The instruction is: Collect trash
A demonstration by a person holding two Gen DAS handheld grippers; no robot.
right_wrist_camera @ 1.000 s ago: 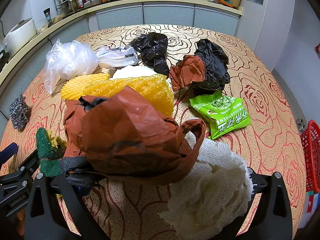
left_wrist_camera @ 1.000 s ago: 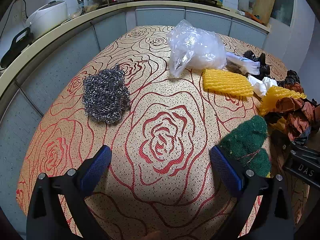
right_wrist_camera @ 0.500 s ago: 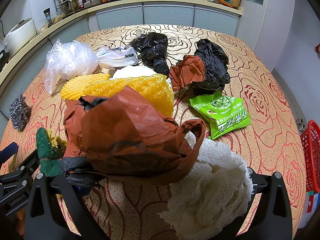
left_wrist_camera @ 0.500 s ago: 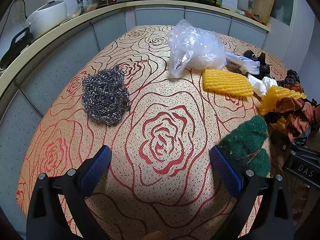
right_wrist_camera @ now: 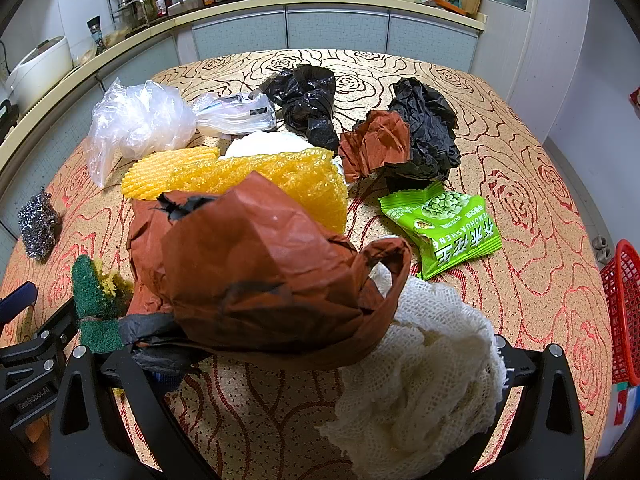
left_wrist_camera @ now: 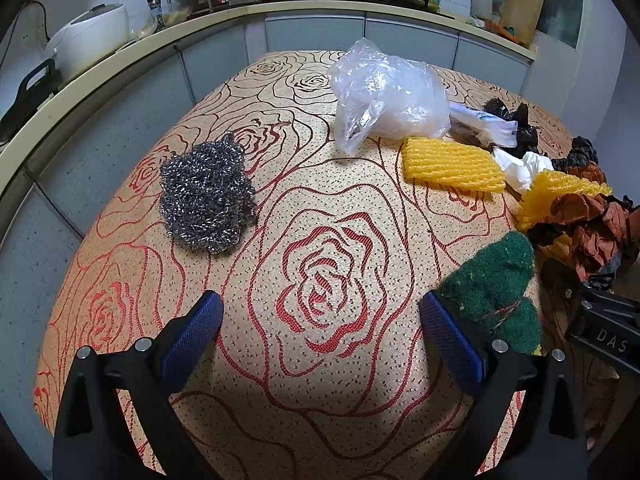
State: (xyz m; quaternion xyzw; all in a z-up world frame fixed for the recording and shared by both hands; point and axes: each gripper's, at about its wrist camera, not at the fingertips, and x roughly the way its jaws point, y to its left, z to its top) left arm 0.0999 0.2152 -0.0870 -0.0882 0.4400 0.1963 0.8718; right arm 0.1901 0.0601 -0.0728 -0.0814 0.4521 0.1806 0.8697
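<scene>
My left gripper (left_wrist_camera: 320,336) is open and empty over bare tablecloth. A steel wool ball (left_wrist_camera: 206,208) lies ahead left of it and a green scouring sponge (left_wrist_camera: 494,280) lies just outside its right finger. My right gripper (right_wrist_camera: 320,360) has its jaws wide apart with a crumpled brown paper bag (right_wrist_camera: 256,264) and a white mesh cloth (right_wrist_camera: 416,384) bunched between them; the fingertips are hidden, so I cannot tell whether it grips them. Beyond lie yellow foam netting (right_wrist_camera: 256,176), a clear plastic bag (right_wrist_camera: 136,124), black bags (right_wrist_camera: 308,100) and a green snack packet (right_wrist_camera: 444,220).
The round table (left_wrist_camera: 340,380) has a rose-patterned cloth. A red basket (right_wrist_camera: 624,312) stands off its right edge. A kitchen counter (left_wrist_camera: 120,60) with a rice cooker (left_wrist_camera: 88,36) curves behind. The left gripper's body (right_wrist_camera: 28,360) shows at the right view's lower left.
</scene>
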